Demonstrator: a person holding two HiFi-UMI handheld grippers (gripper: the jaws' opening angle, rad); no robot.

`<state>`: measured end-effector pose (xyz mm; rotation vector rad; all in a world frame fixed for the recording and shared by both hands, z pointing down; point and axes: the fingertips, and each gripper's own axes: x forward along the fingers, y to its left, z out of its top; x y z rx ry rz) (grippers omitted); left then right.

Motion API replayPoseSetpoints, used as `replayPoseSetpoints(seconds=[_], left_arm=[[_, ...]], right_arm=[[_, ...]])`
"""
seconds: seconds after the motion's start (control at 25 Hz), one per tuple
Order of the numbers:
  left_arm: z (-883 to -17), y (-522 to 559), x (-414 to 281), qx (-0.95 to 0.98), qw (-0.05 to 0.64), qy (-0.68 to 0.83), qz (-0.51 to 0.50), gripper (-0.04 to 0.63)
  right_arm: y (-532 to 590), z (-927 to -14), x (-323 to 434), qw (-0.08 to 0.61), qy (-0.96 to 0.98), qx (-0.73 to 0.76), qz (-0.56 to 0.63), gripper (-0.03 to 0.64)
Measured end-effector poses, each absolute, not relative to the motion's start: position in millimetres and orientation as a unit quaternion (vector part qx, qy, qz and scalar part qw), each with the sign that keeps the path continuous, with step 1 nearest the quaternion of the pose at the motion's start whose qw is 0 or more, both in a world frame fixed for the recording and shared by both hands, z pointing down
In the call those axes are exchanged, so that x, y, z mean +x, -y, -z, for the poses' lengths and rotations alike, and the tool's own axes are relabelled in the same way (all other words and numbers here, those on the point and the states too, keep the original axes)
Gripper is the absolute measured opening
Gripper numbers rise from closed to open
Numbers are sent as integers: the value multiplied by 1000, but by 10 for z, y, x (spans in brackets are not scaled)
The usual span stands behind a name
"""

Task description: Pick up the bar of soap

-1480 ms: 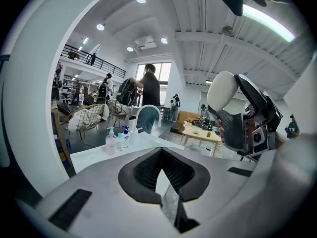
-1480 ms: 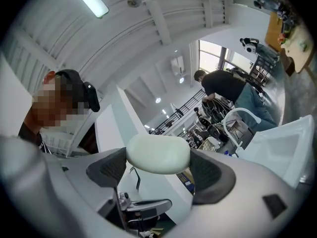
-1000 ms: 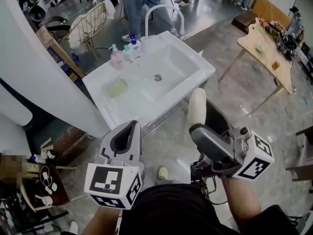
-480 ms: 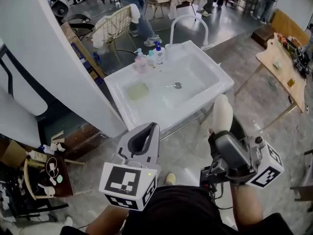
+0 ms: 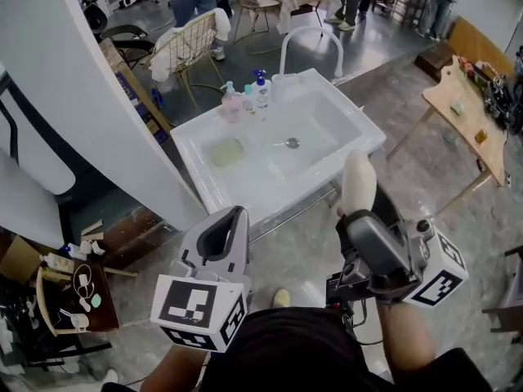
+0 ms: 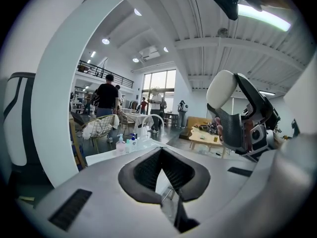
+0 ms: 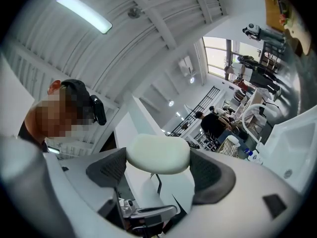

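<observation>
A white oval bar of soap (image 5: 358, 182) is clamped between the jaws of my right gripper (image 5: 364, 212), held upright in the air in front of the white sink (image 5: 352, 131). In the right gripper view the bar of soap (image 7: 157, 154) spans the gap and both pads of the right gripper (image 7: 158, 173) press on it. My left gripper (image 5: 222, 233) hovers low to the left, shut and empty; in its own view the left gripper (image 6: 162, 171) has its pads together. A pale green pad (image 5: 226, 151) lies on the sink's left ledge.
A curved white faucet (image 5: 311, 39) and several pump bottles (image 5: 246, 96) stand at the sink's back edge. A white curved panel (image 5: 73, 104) rises at the left, a wooden table (image 5: 467, 104) stands at the right. A wire chair (image 5: 185, 49) and people stand behind.
The head view has shifted, so the sink now sits a little higher and further right. Both grippers keep their pose; the right one stays closed on the white bar.
</observation>
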<state>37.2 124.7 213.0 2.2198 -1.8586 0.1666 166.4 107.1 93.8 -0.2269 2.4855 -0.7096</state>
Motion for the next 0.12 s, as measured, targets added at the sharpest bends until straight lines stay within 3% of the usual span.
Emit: replayPoseSetpoints(seconds=[0.12], left_arm=[[-2113,-1264,342,758,117,639,-54,3]], right_arm=[[-1083,-955,1664,272,-922,-85,264,402]])
